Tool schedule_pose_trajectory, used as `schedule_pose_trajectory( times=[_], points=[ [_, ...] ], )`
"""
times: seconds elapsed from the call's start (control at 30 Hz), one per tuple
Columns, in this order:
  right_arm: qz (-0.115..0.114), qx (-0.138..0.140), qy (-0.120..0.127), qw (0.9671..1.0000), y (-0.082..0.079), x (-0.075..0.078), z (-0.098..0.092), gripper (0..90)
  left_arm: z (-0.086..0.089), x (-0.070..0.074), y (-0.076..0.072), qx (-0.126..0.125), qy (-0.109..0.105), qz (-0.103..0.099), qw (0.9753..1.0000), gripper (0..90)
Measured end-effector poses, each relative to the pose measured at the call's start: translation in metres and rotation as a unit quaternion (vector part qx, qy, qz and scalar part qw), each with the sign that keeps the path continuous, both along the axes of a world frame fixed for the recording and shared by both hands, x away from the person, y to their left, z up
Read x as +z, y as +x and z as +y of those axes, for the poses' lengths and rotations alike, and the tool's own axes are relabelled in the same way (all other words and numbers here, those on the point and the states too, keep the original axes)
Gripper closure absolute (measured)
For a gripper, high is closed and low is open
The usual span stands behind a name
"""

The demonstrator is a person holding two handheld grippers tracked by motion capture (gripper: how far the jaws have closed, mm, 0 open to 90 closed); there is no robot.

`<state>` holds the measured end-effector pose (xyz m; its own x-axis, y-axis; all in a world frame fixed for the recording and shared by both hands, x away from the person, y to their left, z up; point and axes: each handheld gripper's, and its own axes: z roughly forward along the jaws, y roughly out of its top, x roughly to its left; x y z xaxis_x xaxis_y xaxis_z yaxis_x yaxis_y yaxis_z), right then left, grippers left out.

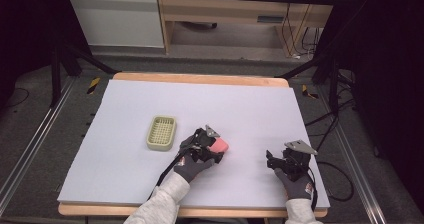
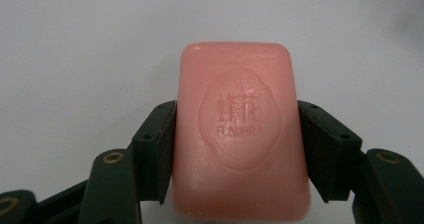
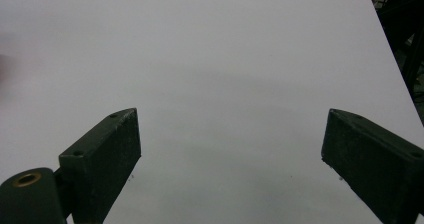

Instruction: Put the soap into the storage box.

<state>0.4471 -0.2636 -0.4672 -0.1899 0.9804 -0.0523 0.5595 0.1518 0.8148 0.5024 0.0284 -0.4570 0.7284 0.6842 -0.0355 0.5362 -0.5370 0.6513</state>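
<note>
Forearms in grey sleeves are seen entering from the bottom edge of the high view, each gloved hand carrying a two-jaw gripper over a pale sheet (image 1: 130,129) laid on a wooden table (image 1: 200,78).

Lower right of the high view: the right gripper (image 1: 270,160) is held above the sheet, a grey three-cornered plate on its top. In the right gripper view, the right gripper (image 3: 230,154) is shown with its two black jaws spread wide apart, bare sheet visible between them and nothing held.

Lower centre of the high view: the left gripper (image 1: 216,149) is held in the left hand (image 1: 192,165), with a pink soap bar (image 1: 219,146) at its tip. In the left gripper view, the left gripper (image 2: 238,149) is shown pinching the soap bar (image 2: 240,134), one jaw pressed against each long side. An embossed oval with characters and lettering is seen on the upper face of the bar.

Left of centre in the high view: a pale green soap dish (image 1: 161,132) with a slotted floor is seen resting on the sheet, near the left gripper but apart from it.

Upper part of the high view: wooden furniture, cables and dark frame bars are seen beyond the table.
</note>
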Motion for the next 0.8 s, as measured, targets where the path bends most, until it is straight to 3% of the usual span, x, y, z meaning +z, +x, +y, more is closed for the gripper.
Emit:
schedule_pose_trajectory(
  times=[0.37,0.8],
  points=[
    [-0.002,-0.002,0.0,1.0,0.0,0.0,-0.001,9.0,0.007,0.012,-0.006,0.0,-0.007,-0.004,1.0,37.1],
    [-0.003,-0.002,0.003,1.0,-0.001,0.001,-0.001,9.0,0.029,0.028,-0.012,0.009,-0.021,-0.01,0.9997,37.1]
  ],
)
